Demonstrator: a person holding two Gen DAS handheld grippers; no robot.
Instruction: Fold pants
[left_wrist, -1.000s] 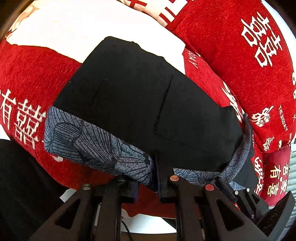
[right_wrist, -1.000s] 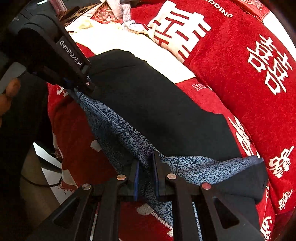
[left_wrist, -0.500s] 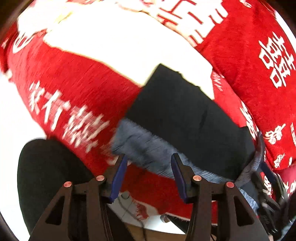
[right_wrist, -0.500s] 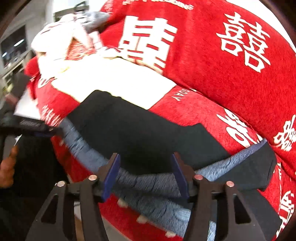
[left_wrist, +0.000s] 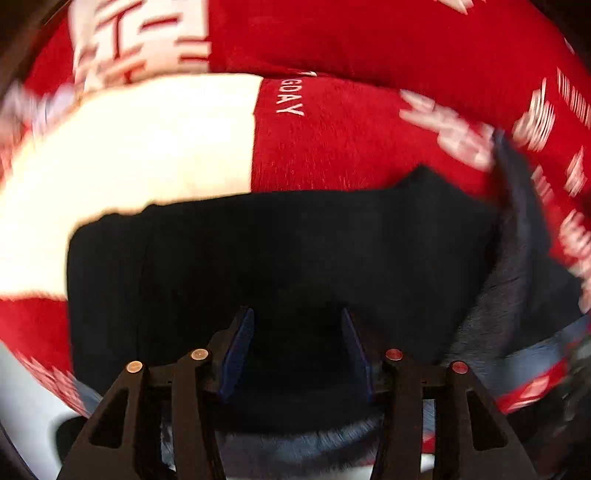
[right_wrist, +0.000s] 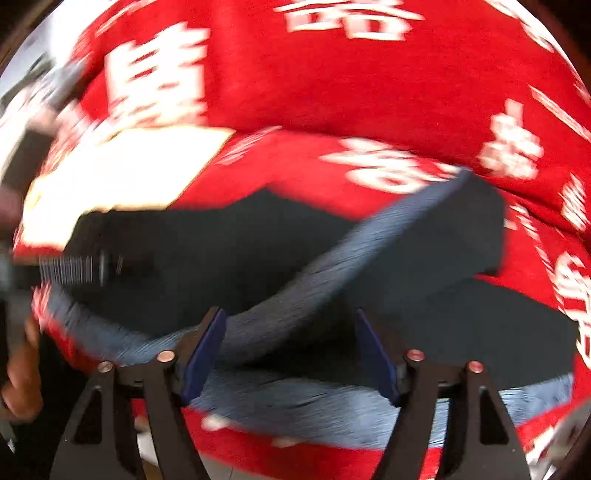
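Note:
The black pants (left_wrist: 288, 258) lie folded on a red cover with white characters (left_wrist: 332, 147), a blue-grey patterned lining (left_wrist: 517, 288) showing along their edges. My left gripper (left_wrist: 297, 345) hovers over the black cloth with its jaws opening and nothing pinched between them. In the right wrist view the pants (right_wrist: 207, 258) and a blue-grey band (right_wrist: 332, 273) run across the cushion. My right gripper (right_wrist: 290, 345) is above that band, jaws opening, pads apart from the cloth. Both views are blurred by motion.
A white patch (left_wrist: 129, 155) of the cover lies beyond the pants. A large red cushion (right_wrist: 332, 74) rises behind. At the left edge of the right wrist view, a person's hand (right_wrist: 18, 373) holds the other gripper's body (right_wrist: 70, 269). Pale floor (left_wrist: 22, 406) shows below the cushion.
Both grippers let go of the blue-grey edge of the pants and spread their jaws. Each has pulled away from the edge, rolled, and now sits over the folded pants.

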